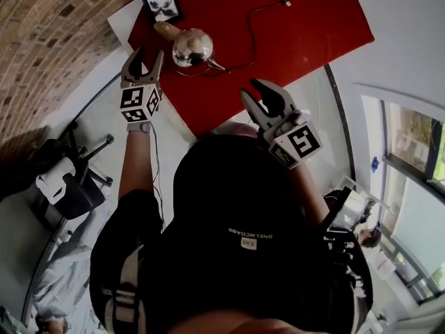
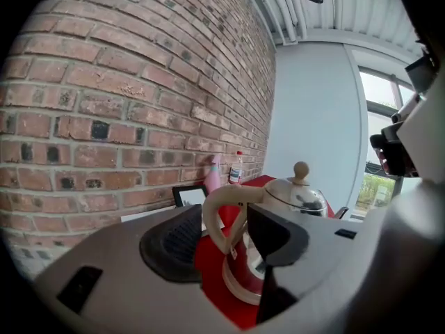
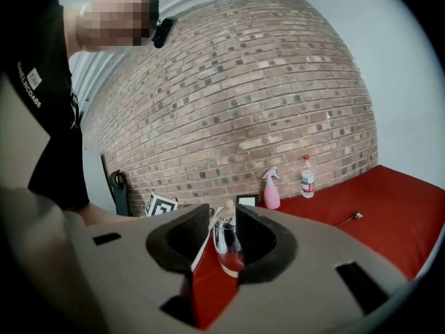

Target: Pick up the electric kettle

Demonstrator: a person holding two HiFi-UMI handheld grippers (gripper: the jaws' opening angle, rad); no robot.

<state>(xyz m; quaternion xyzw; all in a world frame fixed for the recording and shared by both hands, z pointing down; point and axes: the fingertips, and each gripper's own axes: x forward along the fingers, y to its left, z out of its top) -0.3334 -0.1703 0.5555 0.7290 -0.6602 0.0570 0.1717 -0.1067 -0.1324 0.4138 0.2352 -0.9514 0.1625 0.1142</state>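
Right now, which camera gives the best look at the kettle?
The left gripper view: the kettle is close, handle and lid knob clear. The head view shows it small from above; the right gripper view, distant.

The electric kettle [image 1: 192, 47], at ten o'clock on the red tablecloth [image 1: 299, 33], has a mirror-polished metal body. Its handle [image 2: 212, 211] and lid knob [image 2: 300, 169] are smooth matt cream. The tablecloth looks like matt fabric. The left gripper [image 1: 148, 58] and right gripper [image 3: 224, 241] have smooth matt grey plastic shells and black, finely textured pads [image 2: 174, 245]. The brick wall [image 2: 104, 82] is rough. The pink spray bottle [image 3: 271, 192], at the kettle's one o'clock, is glossy plastic.
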